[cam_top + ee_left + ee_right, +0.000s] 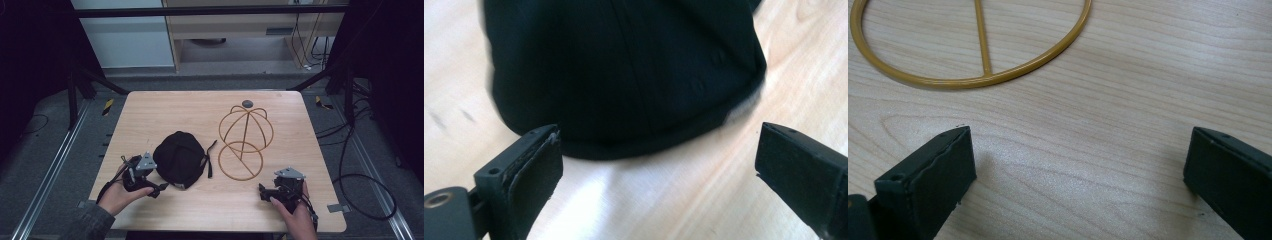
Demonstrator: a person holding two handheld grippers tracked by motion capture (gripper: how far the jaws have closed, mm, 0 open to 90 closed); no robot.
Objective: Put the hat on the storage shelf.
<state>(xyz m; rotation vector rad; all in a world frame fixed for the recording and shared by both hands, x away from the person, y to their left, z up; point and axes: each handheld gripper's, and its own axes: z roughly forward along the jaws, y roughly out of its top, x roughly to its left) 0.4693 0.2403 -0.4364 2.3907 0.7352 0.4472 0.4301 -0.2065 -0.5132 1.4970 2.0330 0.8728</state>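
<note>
Left hand-held gripper (659, 165) faces black cap (624, 75), jaws apart.

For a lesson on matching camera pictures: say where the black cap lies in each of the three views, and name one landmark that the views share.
High view: black cap lies left of centre on the table, beside the left gripper.
Left gripper view: the cap spans the top, just beyond the open jaws.
Right gripper view: not in it.
Shared landmark: the light wooden table, with the gold wire stand on it.
</note>
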